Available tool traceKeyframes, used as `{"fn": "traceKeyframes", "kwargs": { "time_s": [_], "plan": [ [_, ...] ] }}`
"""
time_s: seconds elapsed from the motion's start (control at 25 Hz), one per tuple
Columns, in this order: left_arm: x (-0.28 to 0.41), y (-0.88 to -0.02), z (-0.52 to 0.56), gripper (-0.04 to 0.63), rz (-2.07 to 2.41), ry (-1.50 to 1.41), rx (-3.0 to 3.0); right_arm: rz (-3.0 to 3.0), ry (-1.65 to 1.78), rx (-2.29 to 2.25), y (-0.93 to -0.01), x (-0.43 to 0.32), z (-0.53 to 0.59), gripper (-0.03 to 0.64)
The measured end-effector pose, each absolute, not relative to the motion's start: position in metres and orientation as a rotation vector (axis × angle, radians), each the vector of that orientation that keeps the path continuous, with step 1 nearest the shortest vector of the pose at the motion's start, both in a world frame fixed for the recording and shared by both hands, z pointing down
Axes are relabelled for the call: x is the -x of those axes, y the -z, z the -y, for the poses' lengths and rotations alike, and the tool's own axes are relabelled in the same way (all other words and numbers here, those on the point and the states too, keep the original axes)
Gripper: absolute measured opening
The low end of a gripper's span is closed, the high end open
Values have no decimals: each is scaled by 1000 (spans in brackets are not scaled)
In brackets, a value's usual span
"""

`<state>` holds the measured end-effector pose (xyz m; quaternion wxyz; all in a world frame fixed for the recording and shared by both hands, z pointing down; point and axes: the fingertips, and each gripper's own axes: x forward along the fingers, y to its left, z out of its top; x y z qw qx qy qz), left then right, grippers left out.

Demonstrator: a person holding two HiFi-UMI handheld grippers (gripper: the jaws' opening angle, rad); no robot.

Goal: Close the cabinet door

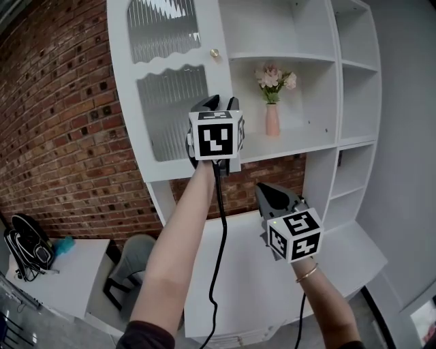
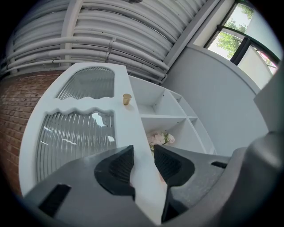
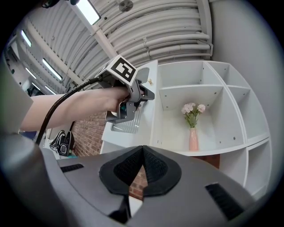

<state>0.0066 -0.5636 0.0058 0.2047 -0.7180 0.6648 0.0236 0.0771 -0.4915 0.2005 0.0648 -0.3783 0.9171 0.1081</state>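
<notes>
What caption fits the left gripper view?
Left tongs grip the open cabinet door by its free edge, below the brass knob.

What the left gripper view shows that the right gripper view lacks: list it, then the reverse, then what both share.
Only the left gripper view: the left gripper, black jaws shut on the edge of the white cabinet door with ribbed glass panes, and a window with green trees.
Only the right gripper view: the person's forearm, a lit strip light, a black bag, and the right gripper, jaws together, empty.
Both: the door, the pink flowers, the white open shelves and the red brick wall.
</notes>
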Motion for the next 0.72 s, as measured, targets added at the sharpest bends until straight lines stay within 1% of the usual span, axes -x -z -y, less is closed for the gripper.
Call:
{"fn": "traceKeyframes", "kwargs": {
  "time_s": [0.72],
  "plan": [
    [7,-7,592,150,-1839,-95,2061,-2760,-324,1234,-200,-87,516,2]
  ]
}}
